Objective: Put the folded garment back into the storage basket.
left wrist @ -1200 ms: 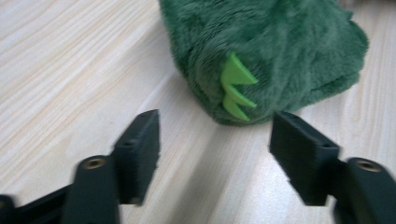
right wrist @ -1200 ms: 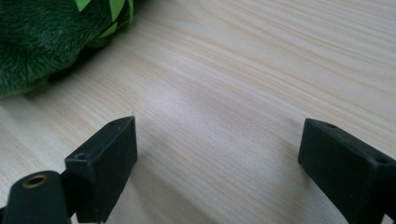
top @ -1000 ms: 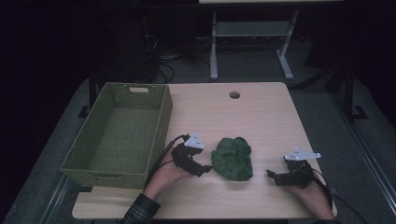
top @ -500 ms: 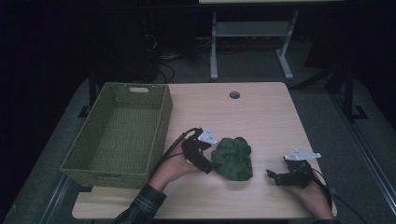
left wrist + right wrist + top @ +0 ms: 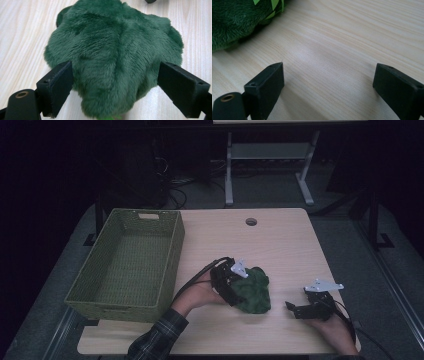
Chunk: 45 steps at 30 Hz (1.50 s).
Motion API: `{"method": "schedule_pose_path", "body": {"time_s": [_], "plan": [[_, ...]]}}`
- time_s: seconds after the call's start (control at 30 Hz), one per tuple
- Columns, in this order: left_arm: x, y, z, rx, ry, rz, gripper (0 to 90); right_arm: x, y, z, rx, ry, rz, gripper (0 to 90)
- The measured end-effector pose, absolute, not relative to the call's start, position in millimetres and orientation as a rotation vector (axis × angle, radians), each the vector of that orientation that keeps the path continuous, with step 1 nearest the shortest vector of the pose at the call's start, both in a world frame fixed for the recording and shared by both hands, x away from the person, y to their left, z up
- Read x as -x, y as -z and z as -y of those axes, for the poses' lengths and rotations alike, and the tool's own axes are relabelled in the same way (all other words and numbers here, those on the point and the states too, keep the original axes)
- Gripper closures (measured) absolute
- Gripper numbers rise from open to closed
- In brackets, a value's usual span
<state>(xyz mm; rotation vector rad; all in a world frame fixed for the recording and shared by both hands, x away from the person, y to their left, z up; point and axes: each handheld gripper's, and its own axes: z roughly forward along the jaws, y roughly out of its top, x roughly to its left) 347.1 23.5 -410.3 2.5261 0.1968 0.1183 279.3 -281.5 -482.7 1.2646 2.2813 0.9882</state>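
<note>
Left gripper (image 5: 239,290): yours has just been opening, jaws wide either side of the plush, not squeezing it.
Green plush (image 5: 254,290): lying on the worktop (image 5: 280,245), right of the basket (image 5: 131,262).
Right gripper (image 5: 294,309): jaws apart, nothing in them.

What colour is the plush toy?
Dark green; the plush toy shows best in the left gripper view.

The basket (image 5: 127,265) sits on the left of the table (image 5: 280,240). The plush toy (image 5: 254,290) lies right of it, near the front edge.
</note>
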Motion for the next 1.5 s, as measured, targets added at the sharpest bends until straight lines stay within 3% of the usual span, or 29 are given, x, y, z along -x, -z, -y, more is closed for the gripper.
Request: {"method": "schedule_pose_path", "body": {"time_s": [0.37,0.8,0.87,1.03,1.17,1.5], "plan": [[-354,437,-9,-2.613,-0.107,-0.152,12.5,-279,483,282,-1.265,-0.988,-2.281,9.6],[-362,454,-1,-2.661,-0.096,-0.215,13.0,-279,483,282,-1.268,-0.988,-2.281,9.8],[-364,453,-3,-2.645,-0.073,-0.232,19.0,-279,483,282,-1.268,-0.988,-2.281,9.9],[-367,449,-8,-2.638,-0.039,-0.235,47.5,-279,483,282,-1.268,-0.988,-2.281,9.9],[-368,447,-10,-2.634,0.005,-0.262,61.7,-279,483,282,-1.268,-0.988,-2.281,9.9],[-368,443,-10,-2.636,0.029,-0.299,68.7,-279,483,282,-1.269,-0.988,-2.281,9.9]]}}
